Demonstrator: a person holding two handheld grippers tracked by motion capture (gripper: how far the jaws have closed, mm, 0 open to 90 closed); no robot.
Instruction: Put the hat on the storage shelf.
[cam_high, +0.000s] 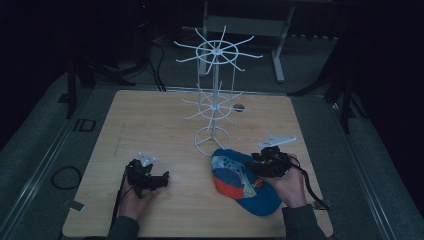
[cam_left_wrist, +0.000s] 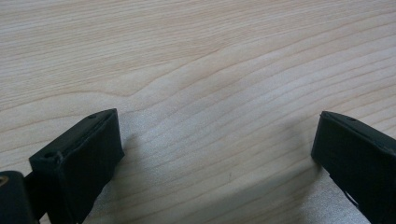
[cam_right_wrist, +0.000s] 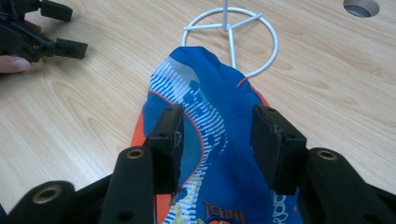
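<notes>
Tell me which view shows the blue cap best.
The right gripper view: the blue cap lies close up between the open fingers, its white stripes, orange trim and printed lettering plain. The high view shows the whole cap on the table, but small and dim, with the right gripper over its edge.

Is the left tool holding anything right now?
No, the left tool is open, with bare wooden table between its jaws.

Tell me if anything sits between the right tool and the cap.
Nothing visible does. The right tool is open, with the blue and orange cap between its jaws on the table.
</notes>
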